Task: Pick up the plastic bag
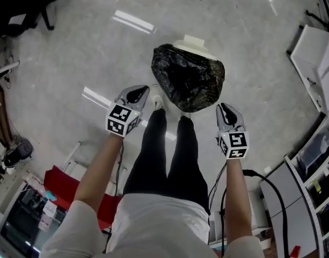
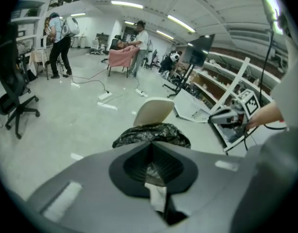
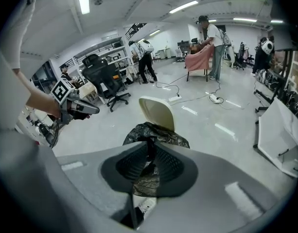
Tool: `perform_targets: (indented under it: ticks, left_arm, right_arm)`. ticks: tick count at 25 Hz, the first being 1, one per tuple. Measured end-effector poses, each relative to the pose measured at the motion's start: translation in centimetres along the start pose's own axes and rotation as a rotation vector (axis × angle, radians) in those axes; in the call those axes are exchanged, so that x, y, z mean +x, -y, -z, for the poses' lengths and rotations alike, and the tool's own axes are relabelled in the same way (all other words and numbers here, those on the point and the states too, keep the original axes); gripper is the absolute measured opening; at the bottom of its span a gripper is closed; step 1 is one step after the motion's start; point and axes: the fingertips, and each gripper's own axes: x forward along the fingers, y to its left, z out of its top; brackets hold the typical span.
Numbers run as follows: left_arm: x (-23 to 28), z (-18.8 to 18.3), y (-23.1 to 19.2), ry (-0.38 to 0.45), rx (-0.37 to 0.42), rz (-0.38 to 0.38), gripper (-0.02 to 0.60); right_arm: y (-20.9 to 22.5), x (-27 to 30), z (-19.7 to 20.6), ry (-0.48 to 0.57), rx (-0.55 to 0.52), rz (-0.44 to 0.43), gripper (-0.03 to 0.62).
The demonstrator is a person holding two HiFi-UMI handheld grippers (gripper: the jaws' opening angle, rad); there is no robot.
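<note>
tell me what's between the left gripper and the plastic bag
The person's white shoe, just left of the plastic bag; the head view shows it.

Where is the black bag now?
Head view, middle: the black plastic bag sits just ahead of the person's shoes, with a cream lid behind it.

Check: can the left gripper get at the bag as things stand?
Probably yes. The left gripper hangs beside the bag, apart from it, with nothing between them, and its own view looks straight at the bag. Its jaws are shut, so they would have to open first.
</note>
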Motion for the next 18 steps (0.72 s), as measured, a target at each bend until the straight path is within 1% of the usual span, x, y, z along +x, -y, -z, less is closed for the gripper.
perform_targets:
  ticks: [2, 4, 5, 6, 8, 11, 12, 14, 15, 16, 18]
  left_arm:
    - [2.3, 1.8, -1.4, -0.033, -0.038, 0.012, 0.005]
    - [4.8, 3.7, -3.3, -0.061, -0.096, 0.017, 0.007]
    - [6.1, 4.8, -4.3, -0.078, -0.129, 0.023, 0.042]
    - [7.3, 6.0, -5.4, -0.094, -0.165, 0.031, 0.058]
    - [9.5, 8.0, -7.5, -0.117, -0.250, 0.054, 0.091]
    - [12.6, 10.7, -10.1, -0.133, -0.389, 0.114, 0.136]
    - [13.6, 11.5, -10.8, -0.141, -0.428, 0.139, 0.158]
    - [15.6, 13.3, -11.7, -0.164, -0.491, 0.184, 0.220]
    - [16.4, 14.2, -12.0, -0.176, -0.517, 0.204, 0.246]
    - [17.1, 14.8, -12.2, -0.181, -0.545, 0.225, 0.252]
    - [18.4, 15.6, -12.1, -0.173, -0.607, 0.282, 0.270]
  right_arm:
    - [1.0, 2.0, 1.7, -0.024, 0.004, 0.001, 0.067]
    - [2.4, 3.8, 3.3, -0.046, 0.011, 0.014, 0.087]
    - [3.2, 4.6, 4.2, -0.059, 0.017, 0.022, 0.097]
    - [4.1, 5.5, 5.2, -0.073, 0.025, 0.028, 0.099]
    - [5.6, 7.4, 7.5, -0.107, 0.044, 0.026, 0.126]
    - [7.1, 10.3, 10.7, -0.155, 0.077, -0.009, 0.182]
    - [7.5, 11.3, 11.6, -0.167, 0.092, -0.025, 0.213]
    - [8.1, 13.1, 13.2, -0.184, 0.137, -0.060, 0.296]
    - [8.3, 13.8, 13.9, -0.190, 0.164, -0.077, 0.320]
    - [8.4, 14.5, 14.5, -0.195, 0.190, -0.093, 0.340]
    - [8.5, 15.7, 15.4, -0.205, 0.223, -0.128, 0.345]
